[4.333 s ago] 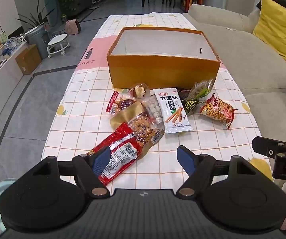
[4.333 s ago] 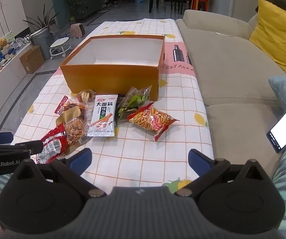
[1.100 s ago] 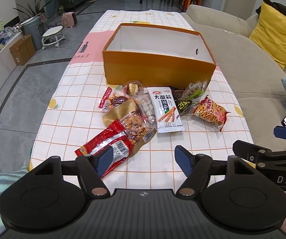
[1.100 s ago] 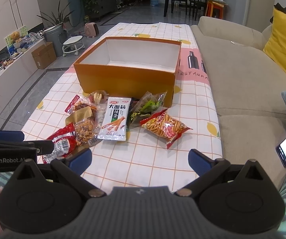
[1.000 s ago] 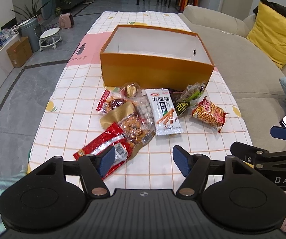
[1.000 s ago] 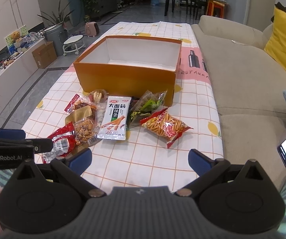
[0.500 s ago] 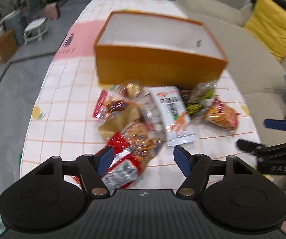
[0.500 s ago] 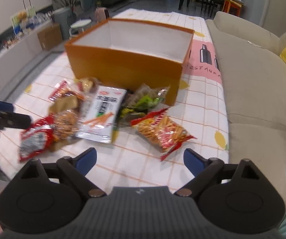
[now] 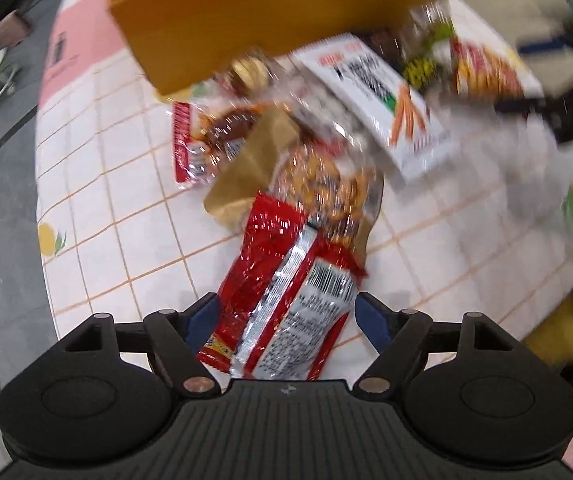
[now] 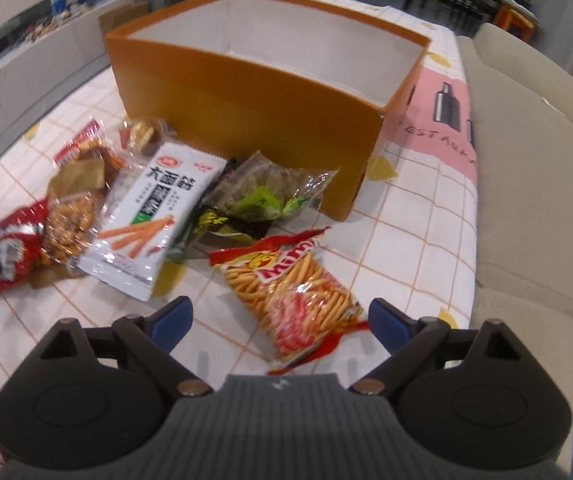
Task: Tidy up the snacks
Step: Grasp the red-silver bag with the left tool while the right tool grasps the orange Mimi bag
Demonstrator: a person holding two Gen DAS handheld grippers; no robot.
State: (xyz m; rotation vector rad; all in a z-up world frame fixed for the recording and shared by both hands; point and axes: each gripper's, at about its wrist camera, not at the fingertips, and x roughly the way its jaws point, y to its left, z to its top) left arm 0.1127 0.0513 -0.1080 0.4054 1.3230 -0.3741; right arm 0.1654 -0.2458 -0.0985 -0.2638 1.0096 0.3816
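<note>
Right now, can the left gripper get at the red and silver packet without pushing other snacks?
Probably yes. The left gripper is open, its jaws astride the red and silver packet; only the packet's far end touches the peanut bag.

One orange box (image 10: 246,92); about seven snack packets (image 10: 290,292).

Each handheld unit is matte black: a ribbed central housing flanked by two round discs. The left gripper (image 9: 286,316) and right gripper (image 10: 280,322) carry blue fingertips (image 9: 370,322) on angular black linkage arms, with brass-coloured pivot screws behind the fingers.
</note>
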